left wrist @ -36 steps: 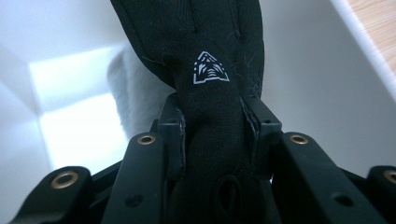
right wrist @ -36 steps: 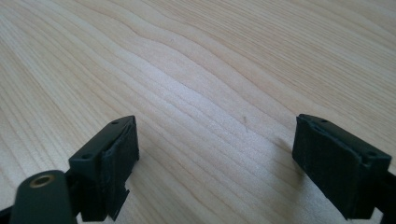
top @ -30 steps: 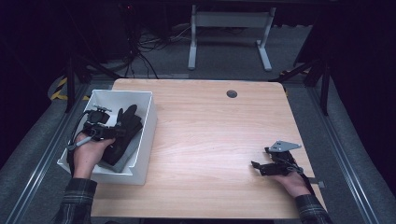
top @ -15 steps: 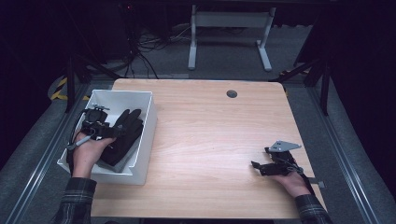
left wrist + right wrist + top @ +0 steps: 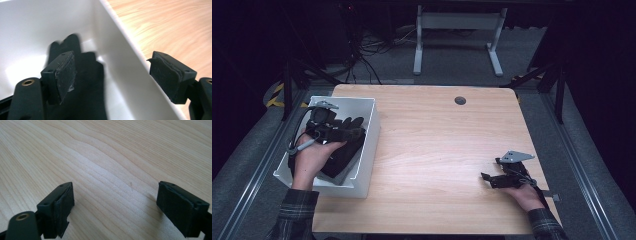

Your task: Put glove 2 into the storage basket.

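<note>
A white bin [image 5: 368,145] stands at the table's left edge with a black glove [image 5: 343,151] lying inside it. My left gripper [image 5: 354,133] hovers over the bin, open, jaws pointing right. In the left gripper view the glove [image 5: 85,82] lies below the left pad, and the bin's wall [image 5: 112,45] runs between the wide-apart jaws of that gripper [image 5: 120,75]. My right gripper [image 5: 491,170] rests low at the table's front right, open. In the right gripper view, that gripper [image 5: 115,200] has bare wood between its jaws.
The wooden table [image 5: 437,140] has a round cable hole [image 5: 460,100] near its far edge. Behind it, on the dark floor, are a metal frame [image 5: 457,40] and loose cables [image 5: 367,55].
My left gripper has shifted a little farther from the person over the bin, and the glove's fingers now lie spread. The right gripper has stayed where it was.
</note>
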Tool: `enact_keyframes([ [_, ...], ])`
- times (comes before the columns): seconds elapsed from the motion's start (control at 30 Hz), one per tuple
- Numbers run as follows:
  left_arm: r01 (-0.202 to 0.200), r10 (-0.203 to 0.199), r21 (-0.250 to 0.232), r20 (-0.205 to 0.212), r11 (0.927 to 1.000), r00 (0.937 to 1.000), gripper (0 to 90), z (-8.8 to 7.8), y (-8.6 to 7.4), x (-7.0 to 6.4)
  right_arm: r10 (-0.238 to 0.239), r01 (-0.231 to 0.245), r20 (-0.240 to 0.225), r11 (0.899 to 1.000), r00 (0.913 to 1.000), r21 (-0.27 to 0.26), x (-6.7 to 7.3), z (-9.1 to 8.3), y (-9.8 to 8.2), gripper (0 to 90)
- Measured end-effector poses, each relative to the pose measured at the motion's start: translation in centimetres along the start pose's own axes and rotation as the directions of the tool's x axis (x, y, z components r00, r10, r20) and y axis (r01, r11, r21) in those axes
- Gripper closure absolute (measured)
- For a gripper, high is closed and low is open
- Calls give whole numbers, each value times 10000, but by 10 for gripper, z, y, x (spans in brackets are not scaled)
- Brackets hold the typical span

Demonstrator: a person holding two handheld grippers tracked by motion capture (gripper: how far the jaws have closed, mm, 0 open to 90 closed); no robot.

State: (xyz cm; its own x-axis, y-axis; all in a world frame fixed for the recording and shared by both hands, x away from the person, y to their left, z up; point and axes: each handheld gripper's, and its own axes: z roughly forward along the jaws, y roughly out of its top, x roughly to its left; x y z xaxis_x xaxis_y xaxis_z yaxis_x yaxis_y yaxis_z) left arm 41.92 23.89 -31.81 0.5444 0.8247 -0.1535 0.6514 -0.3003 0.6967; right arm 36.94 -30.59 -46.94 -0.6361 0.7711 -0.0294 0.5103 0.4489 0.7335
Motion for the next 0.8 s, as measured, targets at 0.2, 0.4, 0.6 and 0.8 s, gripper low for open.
enact_keyframes([
  [0.2,-481,494,-203,709,9986,9963,215,8,11,-27,3,-3,8,10000,10000,-2,0,0,0,149],
  [0.4,-921,957,-347,1206,9951,9881,213,19,21,-54,5,-5,4,10000,10000,-1,0,0,0,149],
  [0.6,-1319,1394,-533,1782,9898,9741,212,29,26,-79,3,-3,0,10000,10000,-1,0,0,0,148],
  [0.8,-1754,1826,-519,2180,9831,9587,209,45,27,-104,-8,8,-7,10000,10000,0,0,0,0,148],
])
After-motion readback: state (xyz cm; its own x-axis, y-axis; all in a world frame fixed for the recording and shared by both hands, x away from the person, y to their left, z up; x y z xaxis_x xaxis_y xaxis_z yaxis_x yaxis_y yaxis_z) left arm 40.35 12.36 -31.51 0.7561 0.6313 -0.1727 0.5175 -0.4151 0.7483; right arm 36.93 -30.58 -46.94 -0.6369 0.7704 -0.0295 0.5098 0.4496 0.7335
